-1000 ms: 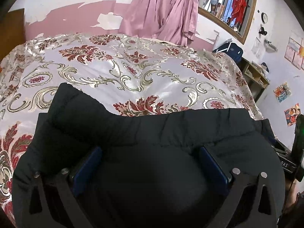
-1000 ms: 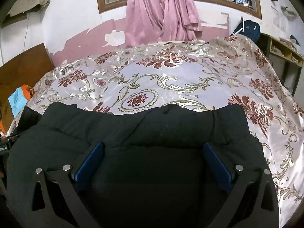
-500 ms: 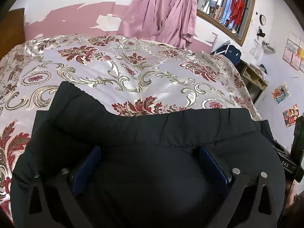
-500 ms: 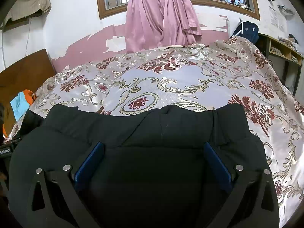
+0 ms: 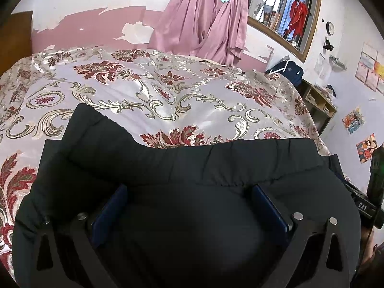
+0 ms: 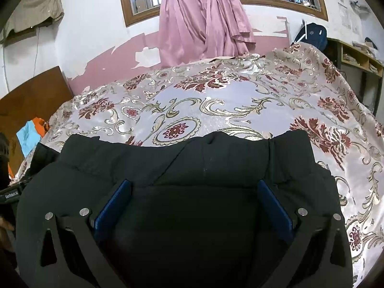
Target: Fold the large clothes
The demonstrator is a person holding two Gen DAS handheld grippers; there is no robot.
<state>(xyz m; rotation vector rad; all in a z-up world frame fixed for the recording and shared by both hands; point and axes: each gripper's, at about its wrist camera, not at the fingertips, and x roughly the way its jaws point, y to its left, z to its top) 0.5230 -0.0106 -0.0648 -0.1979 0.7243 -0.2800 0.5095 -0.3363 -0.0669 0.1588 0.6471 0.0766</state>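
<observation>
Although both wrist views are half filled with it, the garment is plain enough: a large black padded jacket (image 5: 182,168) lying on the near part of a bed under a shiny floral bedspread (image 5: 148,91), its far edge running across the middle of each picture and the open spread beyond it. The left gripper (image 5: 189,206) has its blue pads (image 5: 112,206) wide apart with the dark cloth bulging up between them, and the right gripper (image 6: 194,201) stands the same way over the jacket's other end, jaws apart, nothing pinched. Whether the fingers rest on the fabric or hover just above it cannot be told. The jacket looks puffy and soft, with stitched seams and a thick rolled edge; it will likely be bulky rather than heavy, springy under pressure, and inclined to slide on the satin-like spread. A shallow pinch would probably catch only the outer shell and slip, so the better hold seems to be the thick edge or a seam (image 6: 271,148) near each end, both grippers at matching spots so that the fold comes over evenly. Pink curtains (image 6: 201,19) hang at the window well beyond the bed.
</observation>
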